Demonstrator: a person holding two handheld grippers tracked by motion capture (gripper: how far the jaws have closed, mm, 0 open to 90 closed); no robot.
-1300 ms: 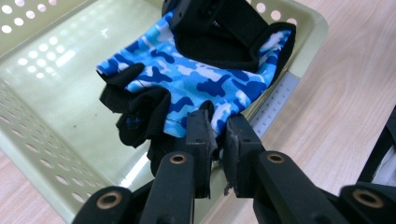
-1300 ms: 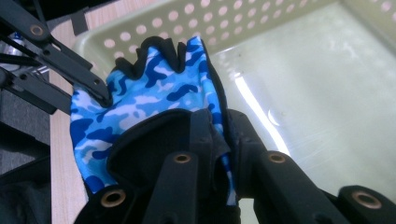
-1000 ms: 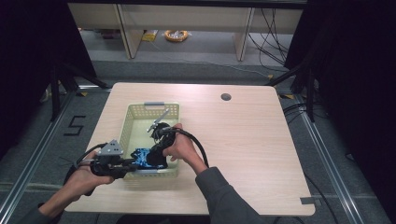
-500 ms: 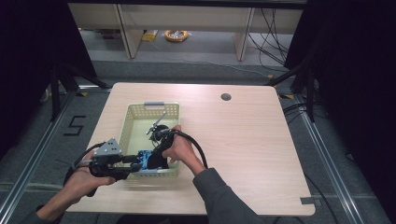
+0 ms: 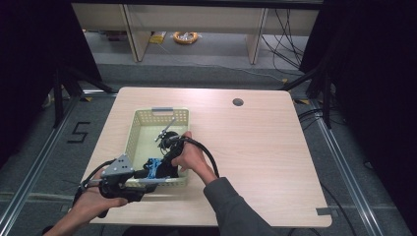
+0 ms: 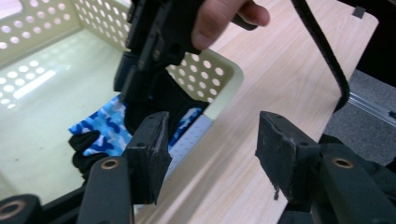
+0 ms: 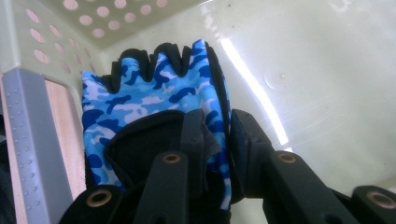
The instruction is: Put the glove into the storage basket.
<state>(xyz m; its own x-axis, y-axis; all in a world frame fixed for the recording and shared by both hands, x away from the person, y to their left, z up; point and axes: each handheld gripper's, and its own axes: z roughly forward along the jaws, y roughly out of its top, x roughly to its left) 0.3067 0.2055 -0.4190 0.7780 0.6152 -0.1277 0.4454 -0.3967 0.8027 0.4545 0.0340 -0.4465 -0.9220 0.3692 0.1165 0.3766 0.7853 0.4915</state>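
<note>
A blue camouflage glove (image 5: 155, 167) with black trim lies at the near end of the pale perforated basket (image 5: 132, 132). My right gripper (image 5: 164, 169) points down into the basket. In the right gripper view it (image 7: 218, 135) is shut on the glove (image 7: 154, 88), whose edge fills the narrow gap; the jaws have just been opening a little. My left gripper (image 5: 146, 178) sits at the basket's near rim. Its jaws (image 6: 210, 140) have just been opening and now stand open with nothing between them. From there the glove (image 6: 105, 133) lies beyond them, under the right gripper (image 6: 144, 93).
The basket (image 6: 219, 77) has a grey handle strip (image 7: 28, 140) on its near wall. A black cable (image 5: 206, 157) loops from the right gripper across the wooden table (image 5: 275, 147). A round hole (image 5: 238, 102) sits at the table's far side.
My left gripper has drawn back from the glove toward the table's near edge, and its jaws have parted. The right hand has stayed over the glove.
</note>
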